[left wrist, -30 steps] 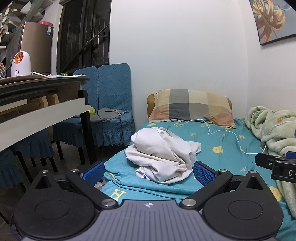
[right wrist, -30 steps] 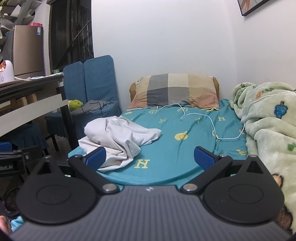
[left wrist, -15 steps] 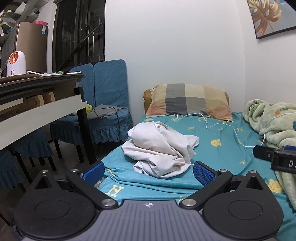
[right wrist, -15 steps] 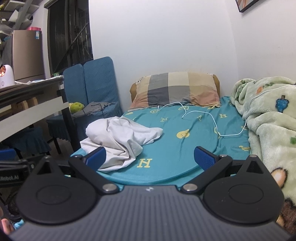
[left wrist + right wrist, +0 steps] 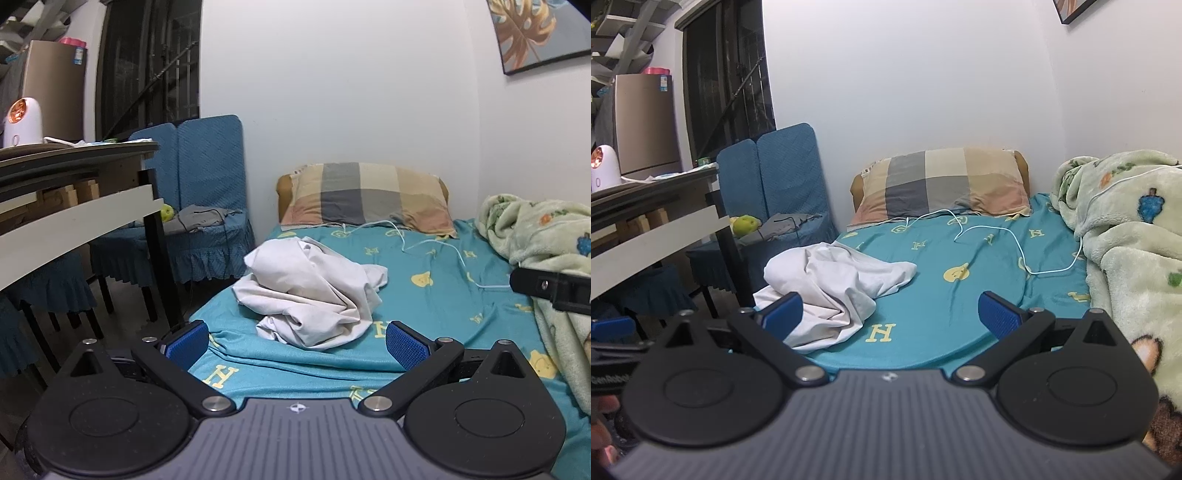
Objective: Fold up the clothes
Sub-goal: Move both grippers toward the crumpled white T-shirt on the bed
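A crumpled white garment (image 5: 310,291) lies in a heap on a bed covered by a teal sheet (image 5: 424,295), close to the bed's left edge and toward its foot. Nothing is folded yet; judging by the heap, the whole task remains, starting with spreading the cloth flat.

The left gripper (image 5: 297,343) hovers just short of the garment, jaws wide apart and empty. The right gripper (image 5: 890,317) hovers over the foot of the bed, jaws also apart, holding nothing.

A plaid pillow (image 5: 942,184) rests at the head edge, a white cable (image 5: 1015,243) trails across the sheet, and a pale green blanket (image 5: 1126,236) is bunched along the right edge. Blue-covered chairs (image 5: 207,192) and a table (image 5: 74,184) stand beside the bed's left edge.
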